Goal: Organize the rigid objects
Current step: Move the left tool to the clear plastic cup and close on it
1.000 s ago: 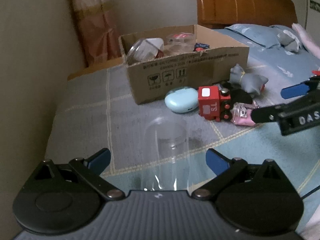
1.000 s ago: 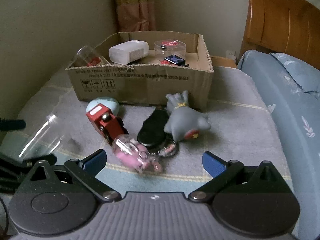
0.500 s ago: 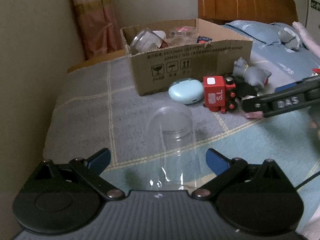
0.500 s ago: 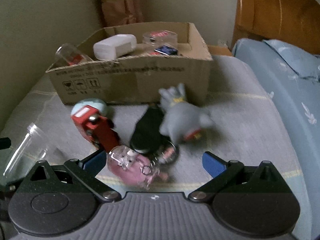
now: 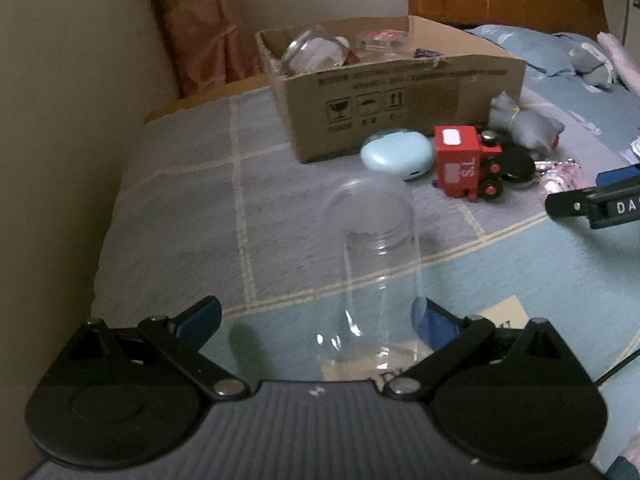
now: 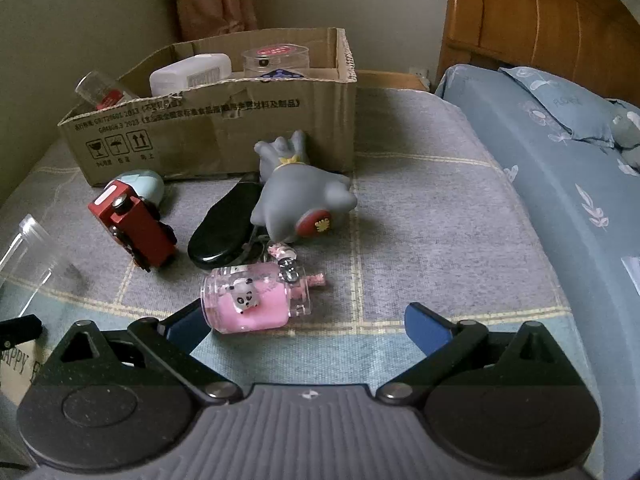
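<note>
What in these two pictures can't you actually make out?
- Box contents: the front wall hides their lower parts in both views.
- Black case: partly behind the grey toy, right view.
- Clear jar: its base is hidden behind the left gripper body.

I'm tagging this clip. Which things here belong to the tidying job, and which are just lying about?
Job: clear jar, pink bottle charm, red toy train, grey figurine, black case, blue case, cardboard box.

Lying about: pillow, headboard, curtain.
</note>
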`<state>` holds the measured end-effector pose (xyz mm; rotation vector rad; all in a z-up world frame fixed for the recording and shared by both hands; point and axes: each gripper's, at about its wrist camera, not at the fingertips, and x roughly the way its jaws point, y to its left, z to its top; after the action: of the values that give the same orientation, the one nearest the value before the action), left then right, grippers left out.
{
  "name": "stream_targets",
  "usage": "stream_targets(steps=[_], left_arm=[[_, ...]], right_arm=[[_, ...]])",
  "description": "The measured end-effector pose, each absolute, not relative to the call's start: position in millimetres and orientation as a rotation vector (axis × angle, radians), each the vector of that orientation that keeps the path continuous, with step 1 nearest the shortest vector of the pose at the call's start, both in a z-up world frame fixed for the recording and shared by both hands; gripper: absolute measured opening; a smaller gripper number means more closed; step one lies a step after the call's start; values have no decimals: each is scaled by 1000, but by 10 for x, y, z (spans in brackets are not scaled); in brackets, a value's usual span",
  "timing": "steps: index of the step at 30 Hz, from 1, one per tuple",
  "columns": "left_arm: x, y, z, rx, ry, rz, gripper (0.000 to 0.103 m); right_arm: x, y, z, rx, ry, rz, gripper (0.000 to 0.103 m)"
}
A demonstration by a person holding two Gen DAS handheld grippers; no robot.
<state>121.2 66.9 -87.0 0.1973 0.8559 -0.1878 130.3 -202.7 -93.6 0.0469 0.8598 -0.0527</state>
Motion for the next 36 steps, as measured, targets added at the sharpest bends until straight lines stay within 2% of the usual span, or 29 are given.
stream_targets(steps=[15, 22, 36], left_arm=[[1356, 1063, -824, 119, 888, -42, 101], [1361, 816, -784, 17, 889, -233, 101], [1696, 532, -843, 71, 866, -169, 99]], right_arm=[[1248, -1984, -966, -8, 834, -33, 103], [1219, -1996, -972, -16, 823, -15, 103], [1161, -2017, -987, -36, 795, 32, 103]])
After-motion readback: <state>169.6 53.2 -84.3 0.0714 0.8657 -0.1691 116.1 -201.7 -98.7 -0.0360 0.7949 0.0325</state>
